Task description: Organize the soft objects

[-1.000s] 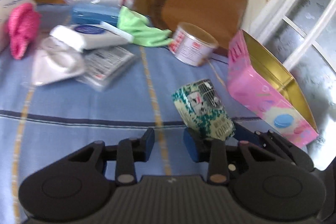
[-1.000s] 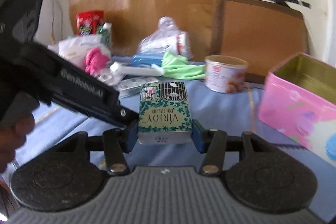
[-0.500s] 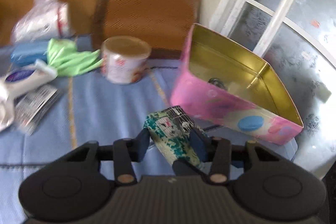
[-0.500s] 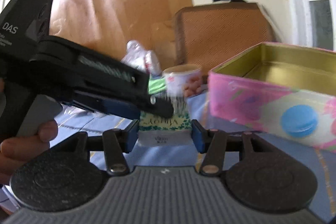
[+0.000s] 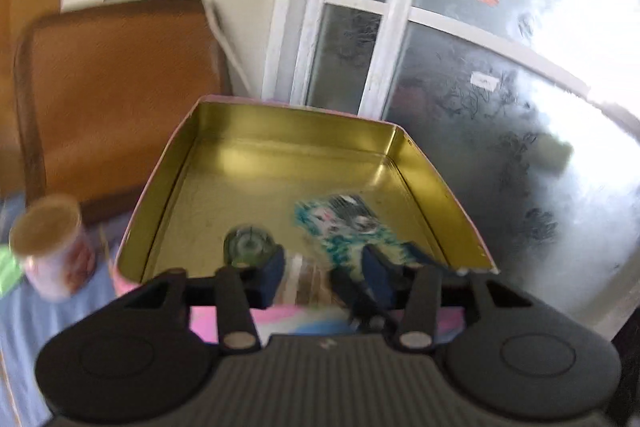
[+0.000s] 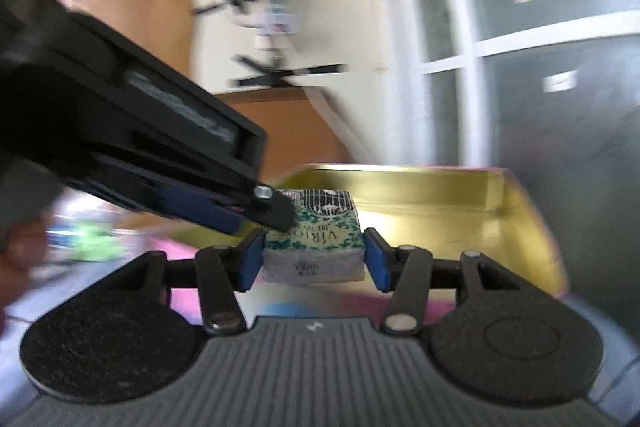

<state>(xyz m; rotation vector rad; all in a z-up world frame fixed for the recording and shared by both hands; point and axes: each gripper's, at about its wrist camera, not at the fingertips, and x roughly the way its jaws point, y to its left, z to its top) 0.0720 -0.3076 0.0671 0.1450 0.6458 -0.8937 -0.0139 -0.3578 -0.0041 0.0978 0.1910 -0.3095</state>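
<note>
right tongs (image 6: 313, 255) clamp tissue pack (image 6: 316, 247) | left tongs (image 5: 324, 277) opening, empty

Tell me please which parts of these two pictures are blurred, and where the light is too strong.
Left wrist view: the green-patterned pack and the can are smeared by motion; the frosted window glares white at the right. Right wrist view: the pack between the right gripper pads stays sharp, the left gripper and background blur.
</note>
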